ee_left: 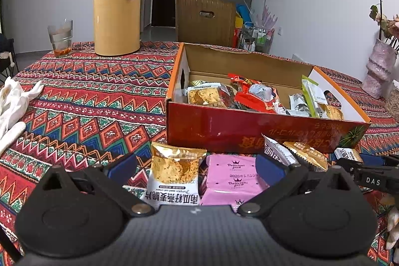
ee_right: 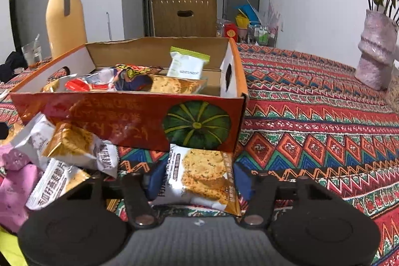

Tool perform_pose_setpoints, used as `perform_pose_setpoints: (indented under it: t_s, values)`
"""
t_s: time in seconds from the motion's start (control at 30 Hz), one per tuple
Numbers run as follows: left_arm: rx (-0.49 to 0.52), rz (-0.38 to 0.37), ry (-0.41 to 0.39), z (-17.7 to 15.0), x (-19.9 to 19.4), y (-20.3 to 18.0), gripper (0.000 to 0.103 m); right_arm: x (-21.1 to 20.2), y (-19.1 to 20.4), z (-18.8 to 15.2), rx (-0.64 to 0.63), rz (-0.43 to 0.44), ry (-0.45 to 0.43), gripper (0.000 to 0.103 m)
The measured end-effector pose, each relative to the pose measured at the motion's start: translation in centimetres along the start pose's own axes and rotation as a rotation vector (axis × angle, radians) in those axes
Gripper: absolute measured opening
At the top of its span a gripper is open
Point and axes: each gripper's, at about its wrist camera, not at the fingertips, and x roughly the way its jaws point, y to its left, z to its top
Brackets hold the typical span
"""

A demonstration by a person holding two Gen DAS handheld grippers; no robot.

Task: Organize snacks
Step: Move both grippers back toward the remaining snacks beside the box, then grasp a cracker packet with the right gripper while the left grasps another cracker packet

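Gold-and-white oat crisp packet (ee_right: pixel 199 178), clear window showing seeded golden biscuits, lying flat on the patterned tablecloth (ee_right: pixel 311 121) between the spread blue pads of the right gripper (ee_right: pixel 197 181), jaws wide and nothing clamped. Long axis running away from the camera toward the red cardboard box (ee_right: pixel 129 119), far end tucked just beside the box's painted green pumpkin (ee_right: pixel 197 125). Matching packet (ee_left: pixel 175 173) beside a pink wrapped cake (ee_left: pixel 234 178), both lengthwise between the parted fingers of the left gripper (ee_left: pixel 197 170), also released, printed text upside down to the lens. More packets (ee_right: pixel 74 148) heaped against the box front; inside, assorted snacks (ee_left: pixel 254 96). Yellow thermos (ee_left: pixel 117 4) and glass (ee_left: pixel 60 38) behind.
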Motion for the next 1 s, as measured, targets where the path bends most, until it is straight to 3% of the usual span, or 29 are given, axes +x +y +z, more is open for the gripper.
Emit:
perform_pose_setpoints:
  t_s: [0.37,0.63,0.87,0.93,1.0]
  values:
    - [-0.014,0.036,0.053,1.3,-0.2,0.8,0.103,-3.4,-0.4,-0.2,0.026,-0.007,-0.146,0.045]
    - [0.067,0.134,0.128,1.6,2.1,1.4,0.103,-4.0,-0.9,-0.2,0.054,0.002,-0.175,0.045]
    - [0.023,0.140,0.147,1.0,3.6,2.3,0.103,-4.3,-1.0,-0.4,0.056,0.009,-0.185,0.045]
    - [0.006,0.145,0.149,0.8,3.8,2.7,0.100,-4.2,-0.9,-0.4,0.055,0.009,-0.182,0.045]
    - [-0.016,0.140,0.165,0.7,4.2,3.3,0.090,-4.1,-0.9,-0.5,0.055,0.008,-0.180,0.046]
